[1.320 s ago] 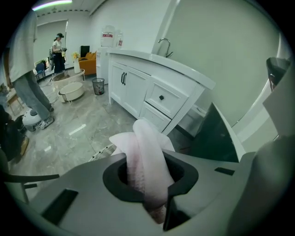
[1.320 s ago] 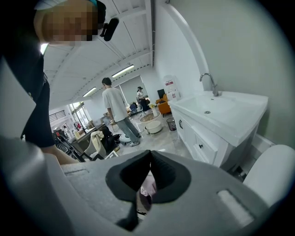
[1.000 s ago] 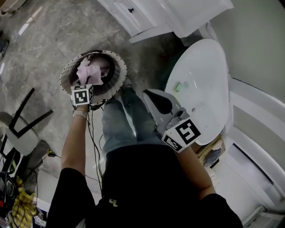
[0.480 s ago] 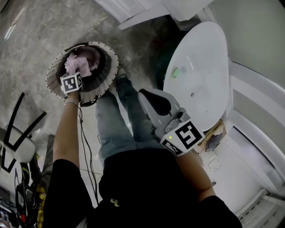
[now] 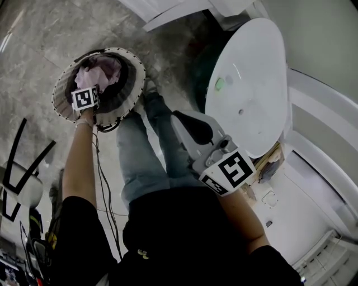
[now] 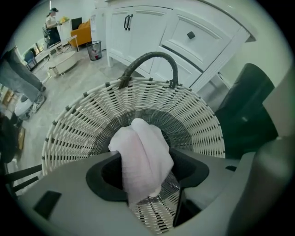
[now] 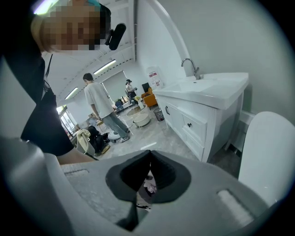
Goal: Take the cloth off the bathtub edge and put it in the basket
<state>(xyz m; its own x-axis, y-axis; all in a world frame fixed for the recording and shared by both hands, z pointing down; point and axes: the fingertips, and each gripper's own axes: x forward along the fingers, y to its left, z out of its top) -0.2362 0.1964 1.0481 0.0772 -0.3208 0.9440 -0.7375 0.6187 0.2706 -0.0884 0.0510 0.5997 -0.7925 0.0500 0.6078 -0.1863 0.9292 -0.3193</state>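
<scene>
The white wicker basket (image 5: 59, 89) stands on the floor at my left. Held over its mouth, my left gripper (image 5: 89, 86) has the pale pink cloth (image 5: 99, 71) between its jaws. In the left gripper view the cloth (image 6: 143, 154) hangs bunched between the dark pads above the basket's woven wall (image 6: 87, 120). The left gripper (image 6: 147, 161) has its jaws opening; the cloth leans on the left pad, with a gap on the right. My right gripper (image 5: 185, 119) is held over my legs, with its jaws together and nothing in them (image 7: 148, 157).
A white toilet lid (image 5: 251, 84) is at the right, with a dark bin (image 5: 197, 75) beside it. White cabinets (image 5: 168, 11) stand behind. A black chair frame (image 5: 25, 159) is at the left. People stand far off (image 7: 99, 103) past the vanity (image 7: 207, 92).
The left gripper's marker cube sits farther inside the basket's rim than before, with the cloth still under it. The right gripper has kept its place over the legs.
</scene>
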